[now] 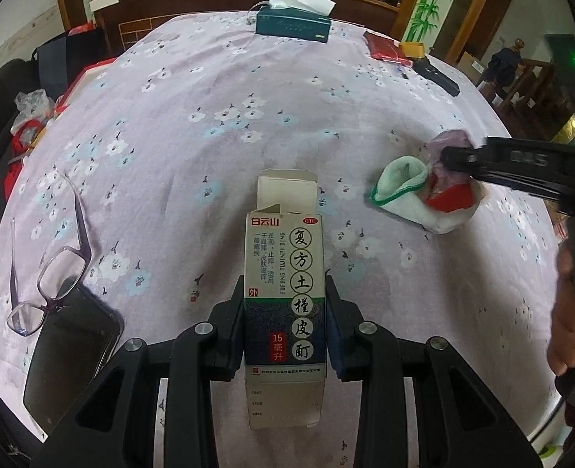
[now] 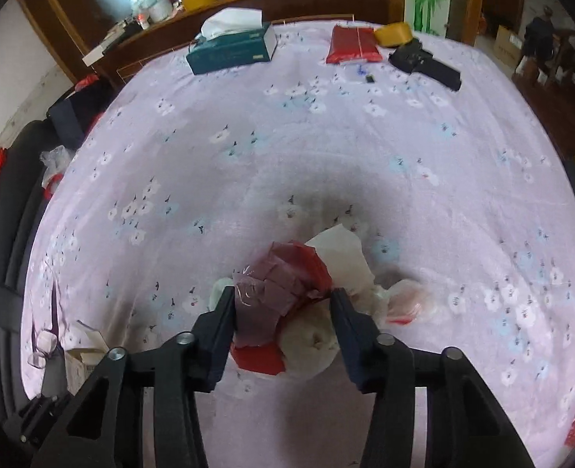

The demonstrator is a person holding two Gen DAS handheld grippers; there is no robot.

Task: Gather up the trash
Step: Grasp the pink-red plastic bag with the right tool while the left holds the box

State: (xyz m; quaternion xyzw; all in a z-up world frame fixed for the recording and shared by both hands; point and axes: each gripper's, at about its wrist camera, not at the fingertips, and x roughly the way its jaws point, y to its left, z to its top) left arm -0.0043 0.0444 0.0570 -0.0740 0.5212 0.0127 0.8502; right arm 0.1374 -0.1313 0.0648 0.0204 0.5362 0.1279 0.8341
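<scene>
My left gripper [image 1: 286,284] is shut on an empty medicine box [image 1: 285,296] with an open top flap, printed in Chinese, held over the floral tablecloth [image 1: 209,136]. My right gripper [image 2: 283,296] is shut on a crumpled wad of trash [image 2: 283,292]: red and purple plastic wrap, white tissue and a white cloth. In the left wrist view the same wad [image 1: 431,195] sits at the right with the right gripper's fingers [image 1: 494,163] on it, resting on or just above the cloth. The box also shows at the lower left of the right wrist view [image 2: 80,355].
Purple-framed glasses [image 1: 53,269] lie across a black phone [image 1: 73,355] at the left. A teal tissue box [image 1: 293,25], a red packet [image 2: 351,45], a yellow object [image 2: 392,34] and a black device [image 2: 427,64] lie at the far edge. A wooden shelf stands behind.
</scene>
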